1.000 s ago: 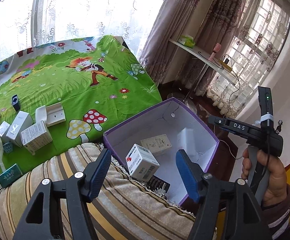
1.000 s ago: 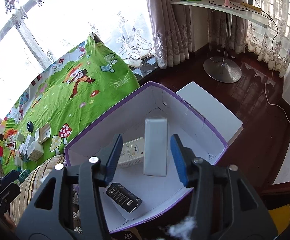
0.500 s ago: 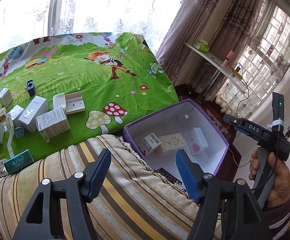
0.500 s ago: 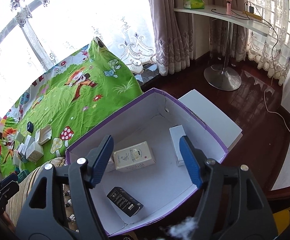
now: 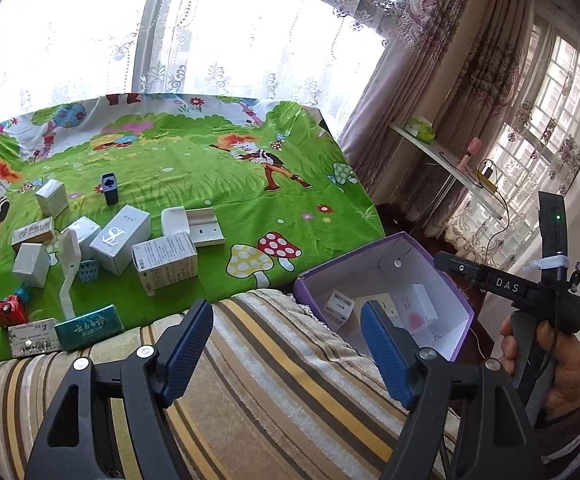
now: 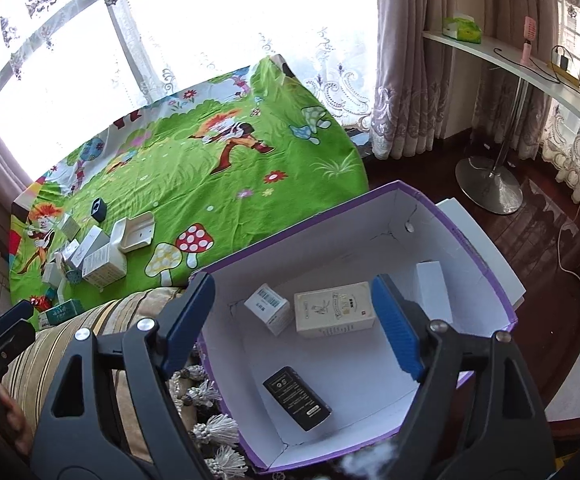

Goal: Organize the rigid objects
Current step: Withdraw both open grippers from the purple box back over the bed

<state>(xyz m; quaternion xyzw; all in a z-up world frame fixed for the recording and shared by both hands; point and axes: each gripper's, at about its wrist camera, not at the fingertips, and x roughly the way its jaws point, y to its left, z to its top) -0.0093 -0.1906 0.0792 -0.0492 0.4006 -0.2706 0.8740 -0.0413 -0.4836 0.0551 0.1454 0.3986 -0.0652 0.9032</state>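
Both grippers, left and right, are empty, fingers opening. Next, reach for a box on the bed and squeeze its flat sides.

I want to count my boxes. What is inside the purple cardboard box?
Inside the purple cardboard box: a barcode carton, cream carton, white carton and black carton. The gripper finger hides a bit of floor.

Small carton labels illegible

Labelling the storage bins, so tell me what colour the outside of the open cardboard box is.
Purple outside, white inside; the box shows best in the right wrist view.
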